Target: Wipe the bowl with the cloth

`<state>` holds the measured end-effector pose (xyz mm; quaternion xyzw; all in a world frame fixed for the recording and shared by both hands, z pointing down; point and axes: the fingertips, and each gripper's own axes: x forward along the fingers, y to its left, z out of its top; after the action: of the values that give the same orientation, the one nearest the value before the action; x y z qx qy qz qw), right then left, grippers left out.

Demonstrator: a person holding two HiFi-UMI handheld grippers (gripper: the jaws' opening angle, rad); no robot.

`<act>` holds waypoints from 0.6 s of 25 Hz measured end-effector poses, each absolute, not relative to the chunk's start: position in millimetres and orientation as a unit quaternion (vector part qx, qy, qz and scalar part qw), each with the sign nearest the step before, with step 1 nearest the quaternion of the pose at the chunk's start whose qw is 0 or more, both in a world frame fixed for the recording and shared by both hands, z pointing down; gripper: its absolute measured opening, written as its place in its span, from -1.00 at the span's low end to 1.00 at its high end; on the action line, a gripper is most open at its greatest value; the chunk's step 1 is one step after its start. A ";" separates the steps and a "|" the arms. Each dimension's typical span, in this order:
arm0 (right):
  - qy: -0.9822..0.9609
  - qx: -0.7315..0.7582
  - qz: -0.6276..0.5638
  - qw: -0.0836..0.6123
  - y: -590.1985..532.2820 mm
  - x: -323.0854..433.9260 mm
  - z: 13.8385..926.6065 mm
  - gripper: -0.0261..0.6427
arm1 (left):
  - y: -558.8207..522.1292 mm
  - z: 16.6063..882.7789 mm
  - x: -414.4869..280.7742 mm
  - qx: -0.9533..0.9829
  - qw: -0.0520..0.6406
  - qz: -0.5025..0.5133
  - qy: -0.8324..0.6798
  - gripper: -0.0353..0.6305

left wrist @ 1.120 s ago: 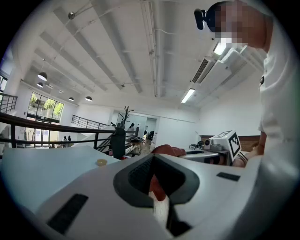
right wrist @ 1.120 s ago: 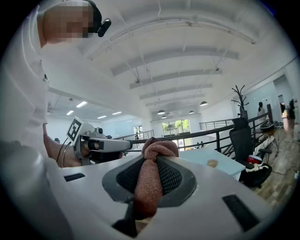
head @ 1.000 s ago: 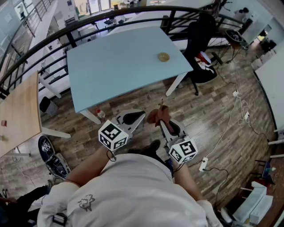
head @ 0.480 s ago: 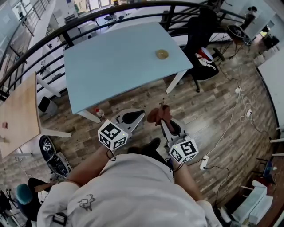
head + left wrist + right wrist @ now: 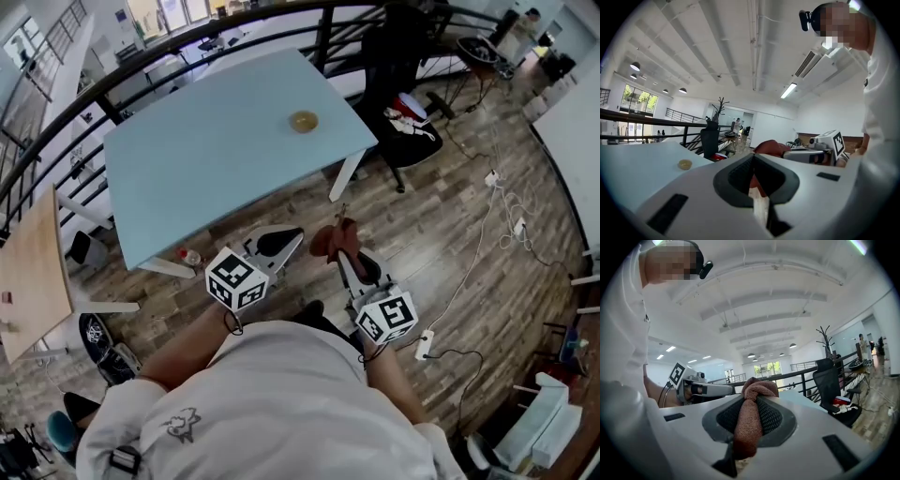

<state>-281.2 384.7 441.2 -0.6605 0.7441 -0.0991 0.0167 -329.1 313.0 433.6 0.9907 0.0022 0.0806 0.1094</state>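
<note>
A person stands well short of a pale blue table [image 5: 206,159], where a small yellowish bowl [image 5: 303,121] sits. The right gripper [image 5: 345,259] clenches a bunched brown cloth [image 5: 335,238]. The left gripper [image 5: 287,242] is closed on nothing (free to steady the bowl). Best to step closer before wiping.

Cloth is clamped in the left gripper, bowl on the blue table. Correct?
No. The cloth is clamped in the right gripper, as the right gripper view shows; the left gripper has its jaws shut on nothing. The bowl is on the blue table.
</note>
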 end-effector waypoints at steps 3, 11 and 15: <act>0.743 -0.662 -0.098 0.016 389.4 -242.9 434.1 -0.71 | 318.2 429.6 -282.7 0.991 0.102 0.085 0.020 -0.85; 0.751 -0.651 -0.108 0.005 369.1 -173.6 443.9 -0.71 | 299.1 446.0 -202.4 0.989 0.119 0.090 0.016 -0.85; 0.750 -0.652 -0.109 0.008 338.6 -148.3 444.7 -0.71 | 271.0 454.1 -177.5 0.987 0.128 0.095 0.018 -0.86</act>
<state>-148.3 338.6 444.7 -0.6523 0.7500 -0.1095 0.0081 -177.5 271.0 454.1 0.9871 0.0175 0.0949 0.1280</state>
